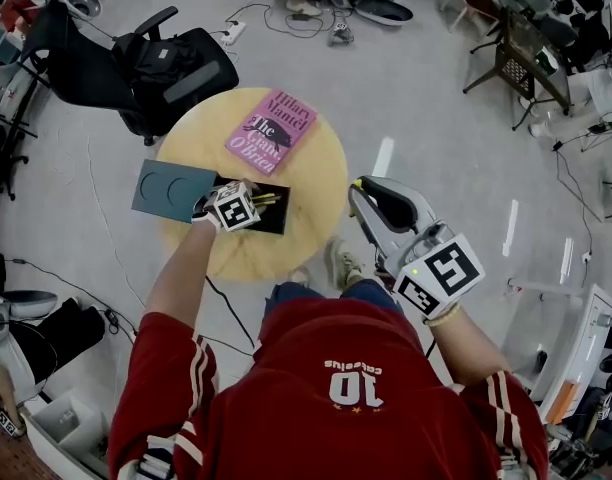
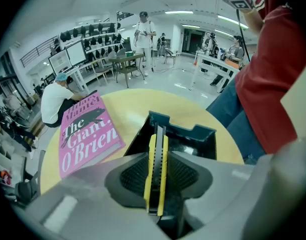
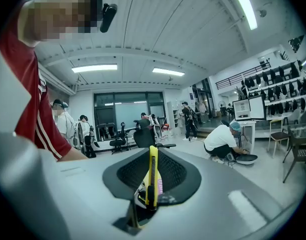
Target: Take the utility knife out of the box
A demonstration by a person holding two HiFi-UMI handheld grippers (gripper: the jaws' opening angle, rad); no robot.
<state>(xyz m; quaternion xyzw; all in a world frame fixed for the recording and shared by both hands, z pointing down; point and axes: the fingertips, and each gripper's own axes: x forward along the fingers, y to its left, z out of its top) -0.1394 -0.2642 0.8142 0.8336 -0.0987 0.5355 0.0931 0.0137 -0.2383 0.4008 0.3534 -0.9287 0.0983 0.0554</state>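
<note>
A dark open box [image 1: 278, 224] sits on the round wooden table [image 1: 321, 183], its grey lid [image 1: 172, 190] lying out to the left. My left gripper [image 1: 244, 206] points steeply down into the box. In the left gripper view, the ribbed pads [image 2: 135, 176] press on both sides of a yellow and black utility knife [image 2: 157, 146], which stands over the box's inside [image 2: 195, 136]. My right gripper [image 1: 371, 200] hangs off the table's right side, nearly level. It is shut on a second yellow utility knife [image 3: 153, 166] that stands upright between its pads [image 3: 135, 173].
A pink book [image 1: 271, 130] lies on the far half of the table, also seen as the pink book [image 2: 85, 131] left of the box. A black office chair [image 1: 161, 68] stands beyond the table. Cables and a power strip [image 1: 233, 32] lie on the floor. People stand and crouch farther off.
</note>
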